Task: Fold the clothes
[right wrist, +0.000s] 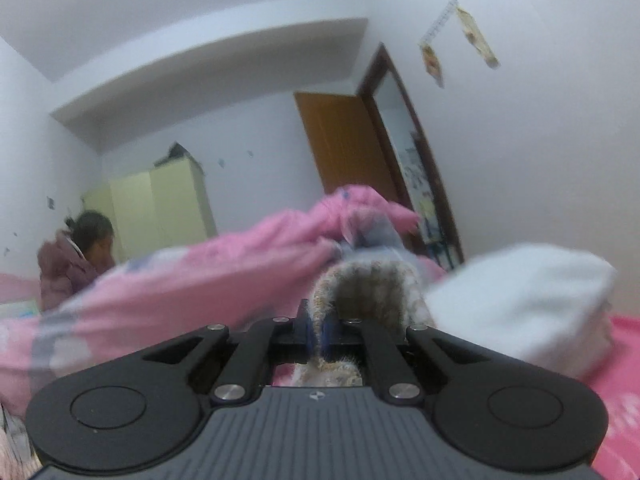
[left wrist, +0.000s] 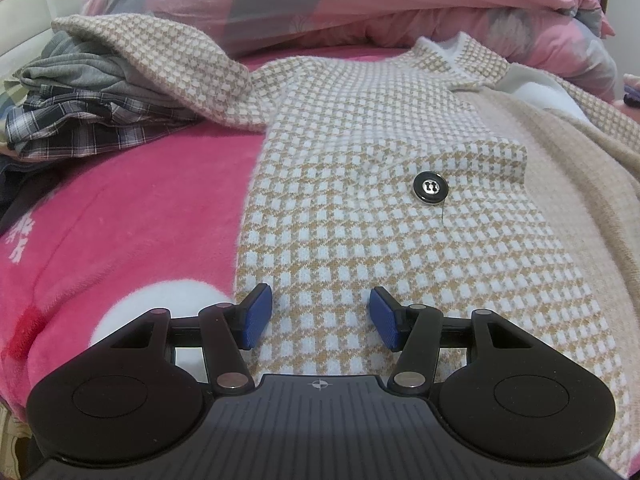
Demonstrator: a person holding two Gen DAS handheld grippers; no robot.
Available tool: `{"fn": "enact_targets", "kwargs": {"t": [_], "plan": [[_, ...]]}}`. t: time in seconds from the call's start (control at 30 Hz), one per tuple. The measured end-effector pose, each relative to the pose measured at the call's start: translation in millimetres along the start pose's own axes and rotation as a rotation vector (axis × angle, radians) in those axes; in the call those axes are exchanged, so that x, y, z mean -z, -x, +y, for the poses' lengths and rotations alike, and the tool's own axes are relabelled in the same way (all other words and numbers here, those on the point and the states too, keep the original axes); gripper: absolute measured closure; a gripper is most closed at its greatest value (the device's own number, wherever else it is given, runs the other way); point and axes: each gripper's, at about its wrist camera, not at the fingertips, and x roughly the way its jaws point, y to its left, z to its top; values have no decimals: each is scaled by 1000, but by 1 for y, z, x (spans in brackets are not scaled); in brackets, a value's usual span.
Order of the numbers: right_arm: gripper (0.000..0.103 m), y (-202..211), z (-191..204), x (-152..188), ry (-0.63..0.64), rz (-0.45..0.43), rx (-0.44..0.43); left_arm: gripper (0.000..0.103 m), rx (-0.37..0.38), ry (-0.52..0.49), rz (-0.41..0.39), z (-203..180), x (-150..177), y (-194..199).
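One garment is under way and little of the fold looks finished: the knitted cardigan point(left wrist: 360, 184) lies spread on the pink fleece blanket point(left wrist: 132, 216), its front panel flat, one sleeve point(left wrist: 160, 60) flung out toward the far left over a heap of other clothes point(left wrist: 76, 108), and its plain beige inner side point(left wrist: 560, 184) showing along the right where the front is turned back. The left gripper point(left wrist: 320, 320) hovers low over the hem end of the panel with its blue pads point(left wrist: 256, 316) spread apart and nothing between them, so it is released and grasping nothing. The right gripper point(right wrist: 316, 332) is clenched on a fold of the same checked knit point(right wrist: 368, 288), which arches up just ahead of the pinched pads, and it points roughly level across the bed toward the quilt point(right wrist: 200, 276). I judge that it is carrying an edge or sleeve over for a first fold; smoothing, the other sleeve and the final halving seem left to do, as does the heap. The knit is thick and soft, woven in small tan and white checks, with a white trimmed neckline and a glossy black button point(left wrist: 430, 186) trailing a loose thread. That heap mixes grey jersey with thin plaid cloth, all rumpled. A white bundle point(right wrist: 520, 312) sits at the right, blurred.
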Motion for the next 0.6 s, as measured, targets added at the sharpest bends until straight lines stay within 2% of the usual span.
{"fn": "enact_targets", "kwargs": {"t": [0.1, 0.2, 0.23, 0.3, 0.33, 0.37, 0.4, 0.43, 0.47, 0.6], "plan": [[98, -33, 20, -8, 46, 5, -55, 48, -2, 0, -1, 0, 0, 0], [97, -77, 44, 11, 101, 151, -132, 48, -3, -1, -2, 0, 0, 0], [96, -98, 52, 25, 130, 278, -164, 48, -2, -2, -3, 0, 0, 0], [88, -133, 62, 63, 137, 575, -221, 48, -2, -3, -4, 0, 0, 0], [86, -139, 64, 79, 130, 665, -239, 48, 0, -4, -6, 0, 1, 0], [85, -137, 67, 91, 128, 699, -258, 48, 2, -4, -8, 0, 1, 0], [78, -133, 69, 99, 129, 721, -275, 48, 3, -4, -10, 0, 2, 0], [71, -125, 71, 100, 132, 706, -286, 48, 5, -5, -11, 1, 2, 0], [58, -116, 73, 100, 136, 692, -297, 48, 8, -3, -11, 2, 1, 0], [58, -74, 67, 73, 87, 561, -328, 48, 27, 13, -14, 5, 1, 1]]}}
